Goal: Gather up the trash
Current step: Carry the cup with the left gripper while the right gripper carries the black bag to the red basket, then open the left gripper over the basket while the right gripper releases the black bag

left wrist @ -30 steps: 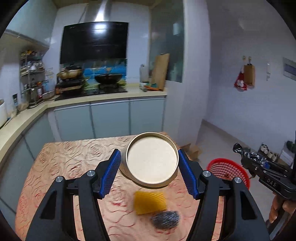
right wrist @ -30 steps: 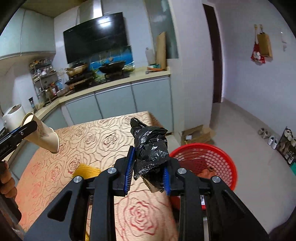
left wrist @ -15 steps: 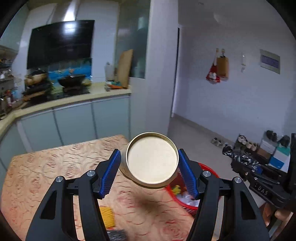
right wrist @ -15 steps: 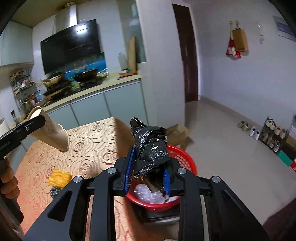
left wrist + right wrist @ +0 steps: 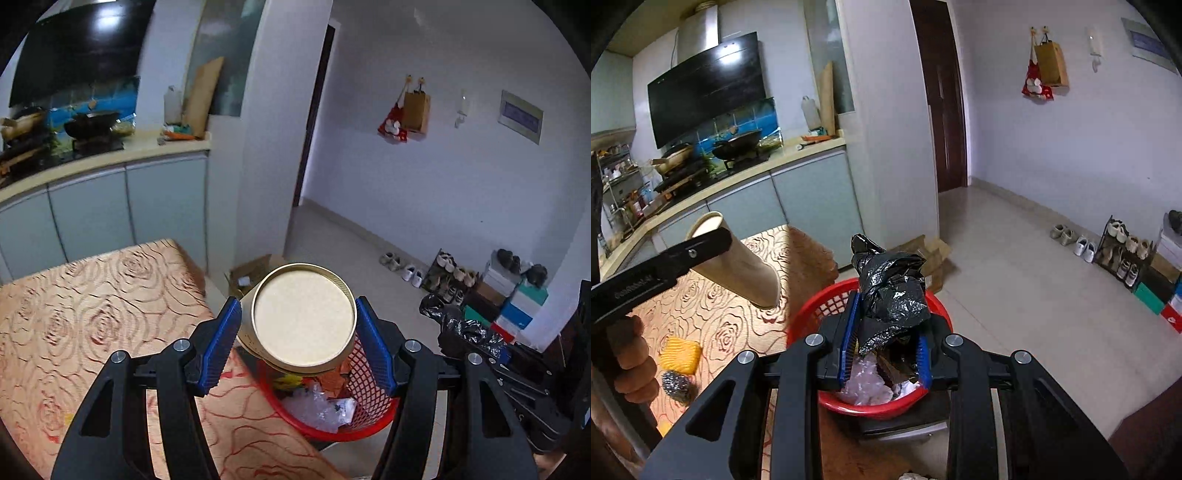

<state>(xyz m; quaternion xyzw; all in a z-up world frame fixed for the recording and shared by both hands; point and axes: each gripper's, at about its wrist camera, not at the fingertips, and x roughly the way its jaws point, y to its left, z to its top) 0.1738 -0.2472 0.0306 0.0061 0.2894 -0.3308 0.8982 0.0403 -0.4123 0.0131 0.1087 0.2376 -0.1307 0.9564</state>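
My left tool (image 5: 298, 347) holds the paper cup (image 5: 303, 319) over the near rim of the basket (image 5: 809, 314), which stands on the floor just beside the counter (image 5: 92, 302) edge. My right tool (image 5: 884, 345) grips the crumpled bag (image 5: 892, 291) above the basket, where wrappers (image 5: 866, 382) lie. A sponge (image 5: 680, 355) and scouring ball (image 5: 675, 384) rest on the counter, left of the basket. A cardboard box (image 5: 932, 254) sits behind it, shoes (image 5: 1071, 236) by the far wall.

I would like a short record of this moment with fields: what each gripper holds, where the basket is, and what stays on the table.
left gripper: shut on paper cup, above the basket edge
right gripper: shut on black plastic bag, over the basket
red basket: beside the table, holds trash
table: yellow sponge, steel scourer
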